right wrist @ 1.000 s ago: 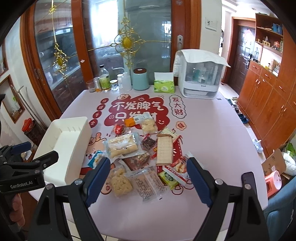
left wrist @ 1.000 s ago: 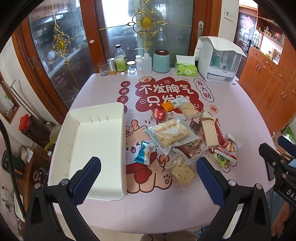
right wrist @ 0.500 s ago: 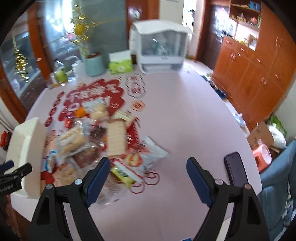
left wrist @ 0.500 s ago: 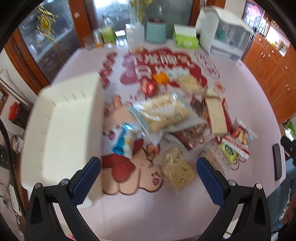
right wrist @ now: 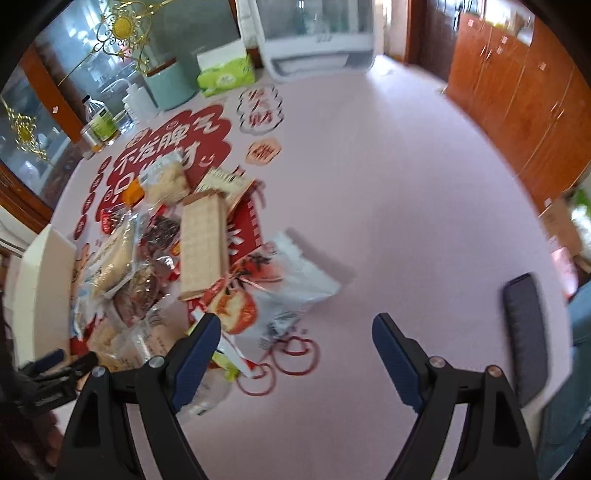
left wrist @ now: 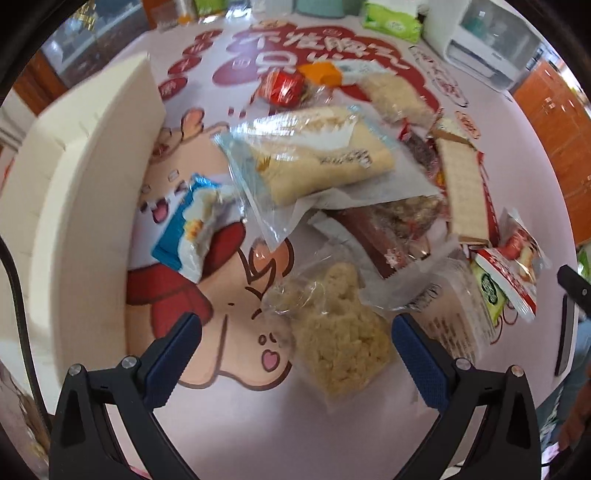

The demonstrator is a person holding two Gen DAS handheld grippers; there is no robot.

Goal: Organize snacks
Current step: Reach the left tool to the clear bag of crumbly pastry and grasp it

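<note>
A pile of wrapped snacks lies on the pink table. My left gripper (left wrist: 295, 343) is open and empty, low over a clear pack of crumbly rice cake (left wrist: 338, 328). Beyond it lie a blue packet (left wrist: 192, 225), a large bread pack (left wrist: 314, 158) and a long wafer pack (left wrist: 463, 192). The white bin (left wrist: 70, 206) stands to the left. My right gripper (right wrist: 295, 345) is open and empty, just right of a red-and-white snack bag (right wrist: 266, 291). The wafer pack (right wrist: 203, 247) and bin (right wrist: 40, 280) show there too.
A dark phone (right wrist: 524, 332) lies near the table's right edge. A green tissue box (right wrist: 225, 72), a teal canister (right wrist: 168, 85), bottles (right wrist: 101, 120) and a white appliance (right wrist: 314, 33) stand at the far edge. Wooden cabinets (right wrist: 517, 92) are to the right.
Both grippers have dropped and moved forward toward the table. The left one has closed in on the rice cake pack. The right one has swung to the right of the pile.
</note>
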